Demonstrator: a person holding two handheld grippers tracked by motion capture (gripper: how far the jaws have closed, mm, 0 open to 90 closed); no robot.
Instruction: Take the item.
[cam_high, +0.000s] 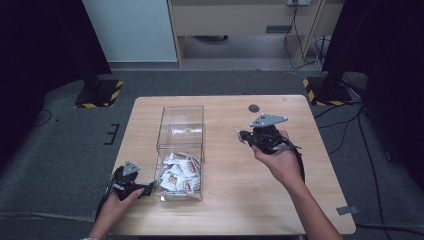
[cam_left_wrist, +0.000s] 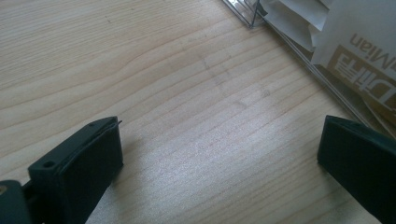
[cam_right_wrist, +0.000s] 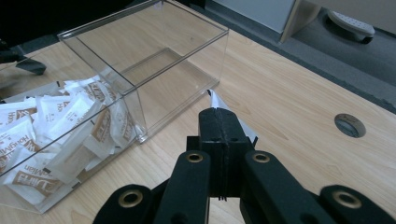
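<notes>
From the high view, the clear two-compartment box (cam_high: 180, 150) sits on the wooden table (cam_high: 320, 200); its near compartment holds a heap of white sachets (cam_high: 178, 172), while the far compartment looks nearly bare. The right gripper (cam_high: 240, 135) hangs to the right of the box with something pale at its tip. The left gripper (cam_high: 150, 188) rests just beside the box's near left corner. By my reckoning the sorting is barely begun: one sachet lifted out, most of the heap left.

The left gripper view shows its jaws standing well apart over bare wood with nothing between them, the box wall and printed sachets (cam_left_wrist: 359, 42) close at the upper right.

The right gripper view settles what the overhead cannot: its jaws are pressed together on a thin white sachet (cam_right_wrist: 222, 105), whose edge pokes out beyond them, near the far compartment's corner
</notes>
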